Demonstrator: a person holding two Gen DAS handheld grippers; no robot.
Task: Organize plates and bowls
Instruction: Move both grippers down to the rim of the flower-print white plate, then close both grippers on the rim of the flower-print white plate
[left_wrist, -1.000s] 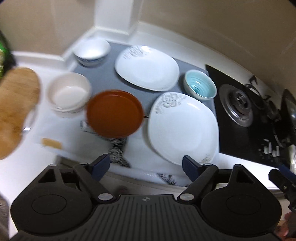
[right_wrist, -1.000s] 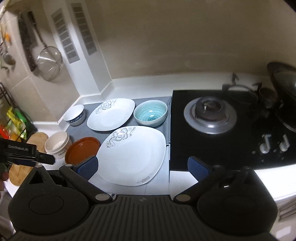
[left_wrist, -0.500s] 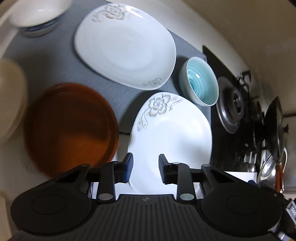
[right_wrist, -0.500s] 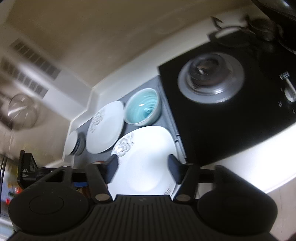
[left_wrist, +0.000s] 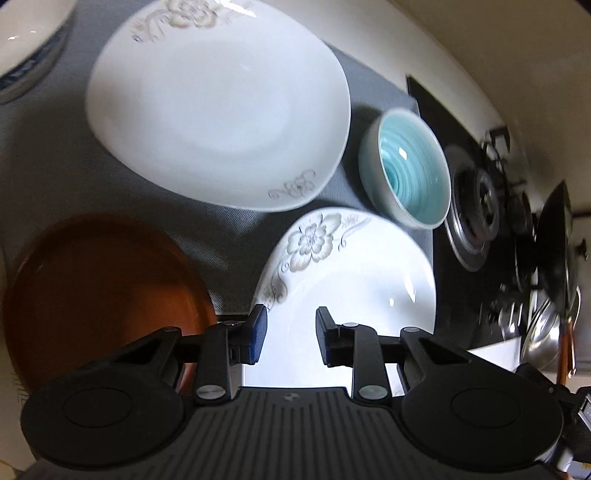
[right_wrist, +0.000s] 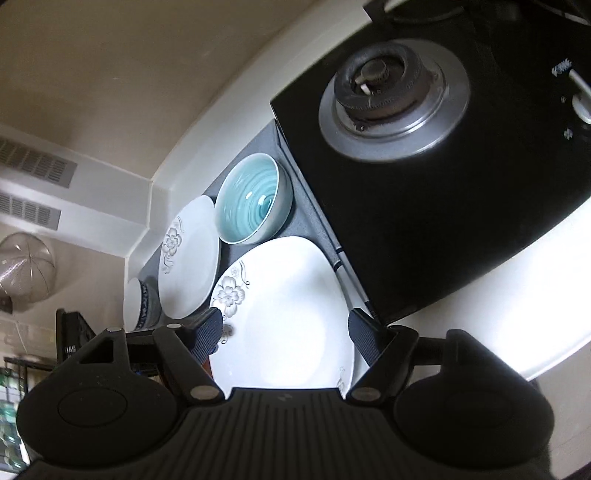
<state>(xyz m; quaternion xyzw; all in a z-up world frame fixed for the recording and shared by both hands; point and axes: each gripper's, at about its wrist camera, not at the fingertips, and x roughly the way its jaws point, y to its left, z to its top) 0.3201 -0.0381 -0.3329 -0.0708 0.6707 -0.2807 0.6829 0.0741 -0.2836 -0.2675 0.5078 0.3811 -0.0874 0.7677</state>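
Near floral plate (left_wrist: 354, 295) lies partly on grey mat (left_wrist: 74, 158), beside black hob (right_wrist: 461, 206); far floral plate (left_wrist: 218, 110), teal bowl (left_wrist: 410, 173), brown dish (left_wrist: 99, 295) around it. Left gripper (left_wrist: 290, 334) — jaws partly apart, empty, over the plate's near rim. Right gripper (right_wrist: 286, 338) — wide open, empty.

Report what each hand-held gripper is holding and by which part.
Nothing is held. The left hand-held gripper and right hand-held gripper are both open above the near white plate, not gripping its rim.
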